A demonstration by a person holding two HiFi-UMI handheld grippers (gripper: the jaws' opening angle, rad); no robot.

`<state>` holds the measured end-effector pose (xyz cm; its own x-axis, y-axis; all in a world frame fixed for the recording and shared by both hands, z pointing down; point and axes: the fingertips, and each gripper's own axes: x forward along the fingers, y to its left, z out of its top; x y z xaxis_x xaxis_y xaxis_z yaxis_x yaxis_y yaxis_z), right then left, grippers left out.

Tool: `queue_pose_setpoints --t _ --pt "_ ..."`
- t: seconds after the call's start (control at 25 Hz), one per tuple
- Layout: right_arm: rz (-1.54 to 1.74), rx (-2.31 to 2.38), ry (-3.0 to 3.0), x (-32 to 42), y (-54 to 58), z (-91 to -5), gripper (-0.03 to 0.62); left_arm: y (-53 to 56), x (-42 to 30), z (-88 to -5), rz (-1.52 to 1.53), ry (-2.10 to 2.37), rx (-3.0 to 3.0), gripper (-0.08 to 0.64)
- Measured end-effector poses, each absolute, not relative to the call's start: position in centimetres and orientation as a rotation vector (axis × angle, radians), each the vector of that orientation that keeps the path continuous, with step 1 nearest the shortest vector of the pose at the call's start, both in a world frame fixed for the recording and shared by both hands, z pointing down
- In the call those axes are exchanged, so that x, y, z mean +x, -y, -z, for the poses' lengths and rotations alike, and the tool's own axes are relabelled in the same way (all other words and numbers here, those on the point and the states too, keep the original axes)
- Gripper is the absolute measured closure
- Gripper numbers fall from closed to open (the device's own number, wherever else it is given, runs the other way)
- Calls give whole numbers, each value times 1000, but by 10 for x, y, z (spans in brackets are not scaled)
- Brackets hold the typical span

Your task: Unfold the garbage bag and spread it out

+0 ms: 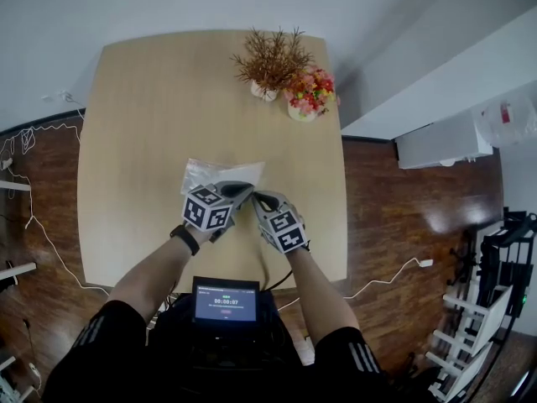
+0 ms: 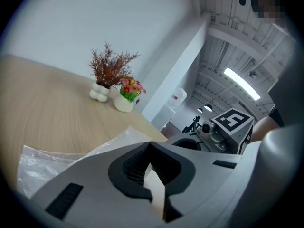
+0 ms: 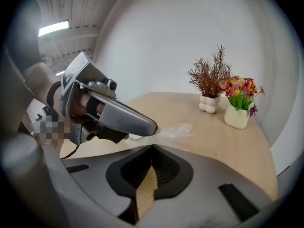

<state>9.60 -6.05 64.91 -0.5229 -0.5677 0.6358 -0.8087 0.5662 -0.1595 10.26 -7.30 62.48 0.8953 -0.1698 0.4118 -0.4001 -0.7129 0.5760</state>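
A clear, folded garbage bag (image 1: 214, 173) lies on the wooden table (image 1: 143, 116), just beyond both grippers. My left gripper (image 1: 248, 189) is shut, and the film of the bag (image 2: 47, 163) spreads out from its tip (image 2: 150, 143). My right gripper (image 1: 257, 197) is tip to tip with the left one. The right gripper view shows its jaws (image 3: 152, 146) shut, with the bag's (image 3: 173, 131) near edge drawn down to their tip. In that view the left gripper (image 3: 153, 127) pinches the same edge a little above.
A dried brown plant in a white vase (image 1: 270, 61) and a pot of coloured flowers (image 1: 309, 95) stand at the table's far right. A small screen (image 1: 226, 302) sits at the person's waist. Cables (image 1: 42, 225) lie on the floor to the left.
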Motion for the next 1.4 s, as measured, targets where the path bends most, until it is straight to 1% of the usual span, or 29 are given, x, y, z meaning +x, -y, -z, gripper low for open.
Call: queue_pose_setpoints --t 0.28,0.56,0.8,1.08,1.4 --pt "-623 1145 2255 107 55 -650 572 88 74 -599 -351 484 2375 559" --pt "-619 1150 2242 112 48 -651 572 108 12 -580 -290 648 2367 559" --pt "-631 1164 2218 118 46 -657 572 132 -76 -572 -217 890 2297 559" --pt "-640 1162 2161 136 40 -682 572 148 -195 -594 -251 1164 2155 560" --pt "-662 1173 2100 149 36 -696 572 147 -265 -636 -379 1294 2044 560"
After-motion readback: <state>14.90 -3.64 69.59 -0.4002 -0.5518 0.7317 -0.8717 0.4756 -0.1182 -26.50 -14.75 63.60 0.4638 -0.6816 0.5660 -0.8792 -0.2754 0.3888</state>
